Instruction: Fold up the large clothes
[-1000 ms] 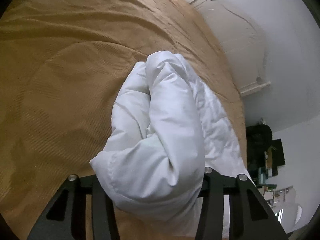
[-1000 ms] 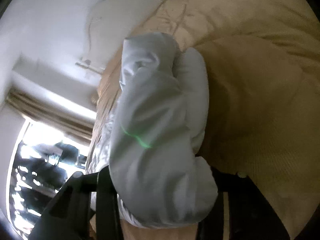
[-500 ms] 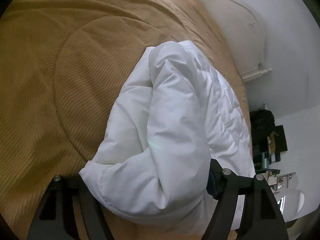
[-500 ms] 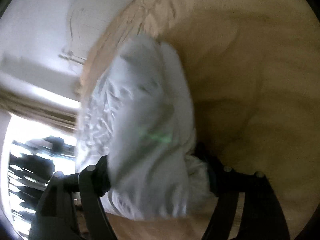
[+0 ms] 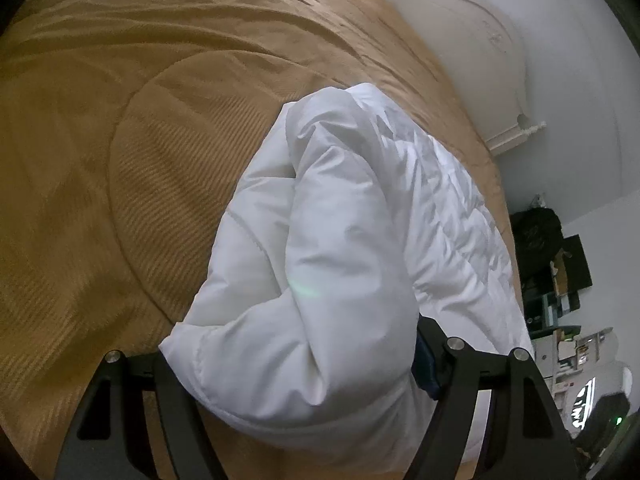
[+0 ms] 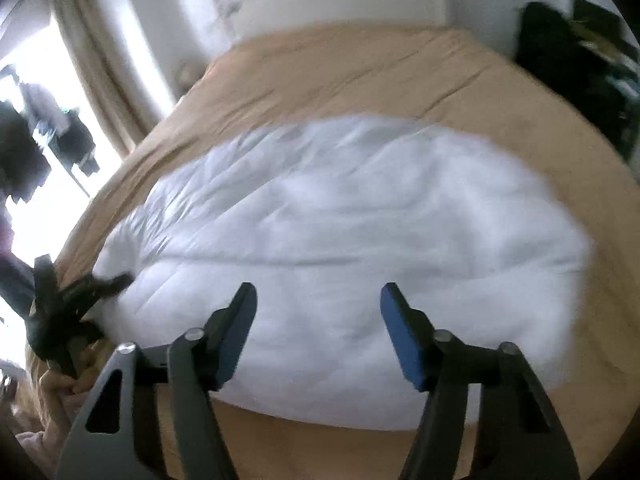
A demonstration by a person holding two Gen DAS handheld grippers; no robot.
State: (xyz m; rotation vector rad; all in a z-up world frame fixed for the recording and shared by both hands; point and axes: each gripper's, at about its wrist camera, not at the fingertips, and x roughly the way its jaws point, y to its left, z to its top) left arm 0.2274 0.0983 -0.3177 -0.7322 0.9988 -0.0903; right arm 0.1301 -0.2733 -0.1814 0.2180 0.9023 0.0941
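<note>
A white puffy jacket [image 5: 340,240] lies bunched on the tan bedspread [image 5: 120,120]. A thick rolled fold of it sits between the wide-spread fingers of my left gripper [image 5: 292,344], which is open; the blue right pad [image 5: 424,364] rests against the cloth. In the right wrist view the jacket [image 6: 340,240] spreads across the bed, blurred. My right gripper [image 6: 318,290] hovers above its near edge, its jaws closing with nothing between them. The left gripper [image 6: 106,285] shows at the jacket's left end, with a hand [image 6: 60,392] below it.
A white headboard [image 5: 460,40] and wall stand beyond the bed. Dark bags and cluttered shelves [image 5: 552,264] fill the right side. A bright window with a curtain [image 6: 100,60] and dark hanging clothes [image 6: 24,152] lies to the left. Bedspread [image 6: 360,64] surrounds the jacket.
Both grippers let go of the jacket fold. The left jaws widened round it and it sank onto the bed. The right gripper pulled back, rose and rolled, now holding nothing.
</note>
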